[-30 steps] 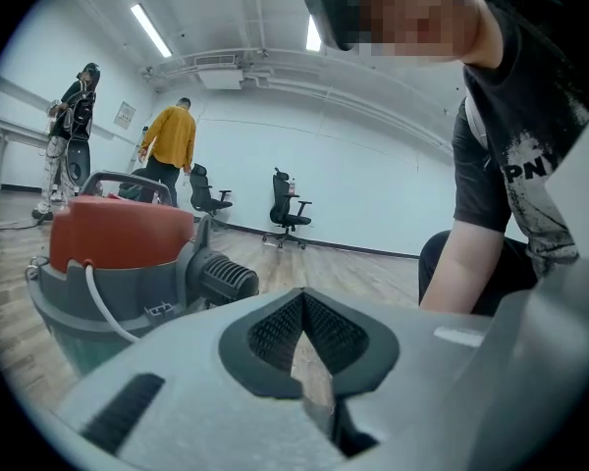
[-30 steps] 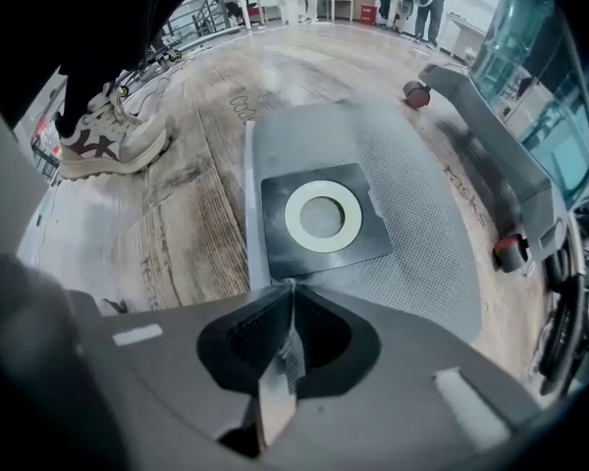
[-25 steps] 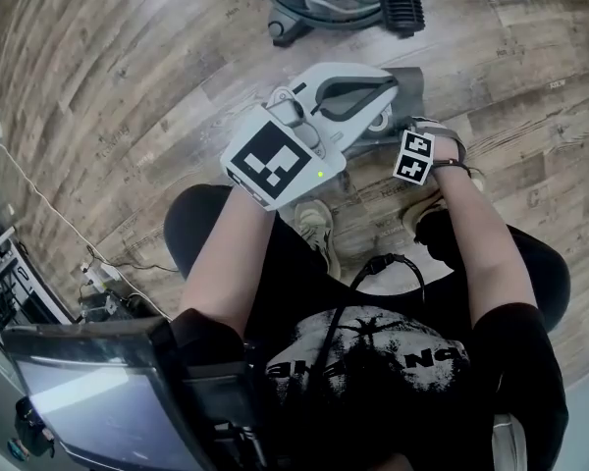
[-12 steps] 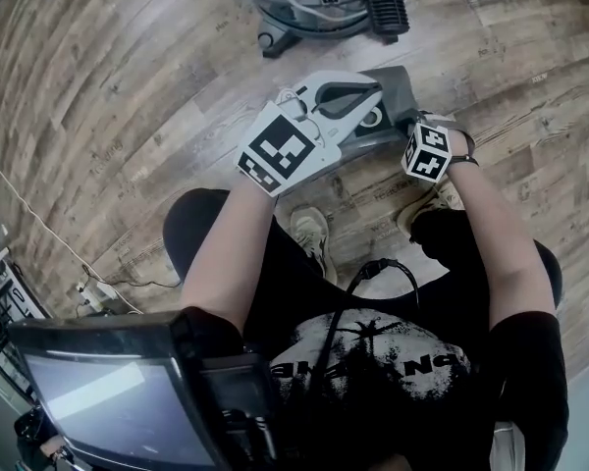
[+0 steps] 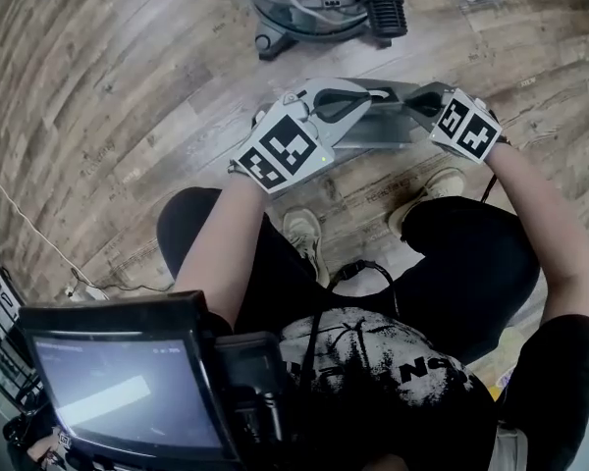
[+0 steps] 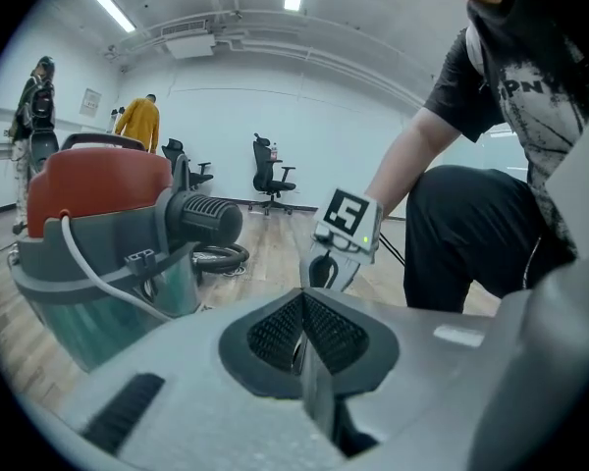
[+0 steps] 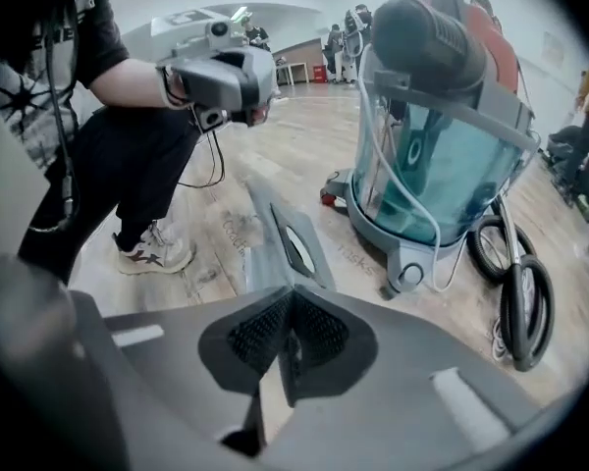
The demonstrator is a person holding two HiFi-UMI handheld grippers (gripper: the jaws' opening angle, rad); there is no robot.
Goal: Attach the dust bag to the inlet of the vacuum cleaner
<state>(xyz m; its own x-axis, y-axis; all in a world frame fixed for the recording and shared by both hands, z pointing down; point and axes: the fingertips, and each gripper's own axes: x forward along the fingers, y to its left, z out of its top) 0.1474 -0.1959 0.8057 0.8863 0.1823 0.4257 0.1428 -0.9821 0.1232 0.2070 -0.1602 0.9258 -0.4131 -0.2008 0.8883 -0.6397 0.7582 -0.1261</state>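
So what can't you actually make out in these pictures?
Vacuum cleaner: in the head view the top edge cuts most of it off; I can't pick out its inlet in any view.
Dust bag: in the head view the left gripper covers part of it; the left gripper view shows it edge-on only.
Distant people: left gripper view, too small.

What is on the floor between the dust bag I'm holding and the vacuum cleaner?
Nothing. In the head view only bare wooden floor separates the dust bag from the vacuum cleaner.
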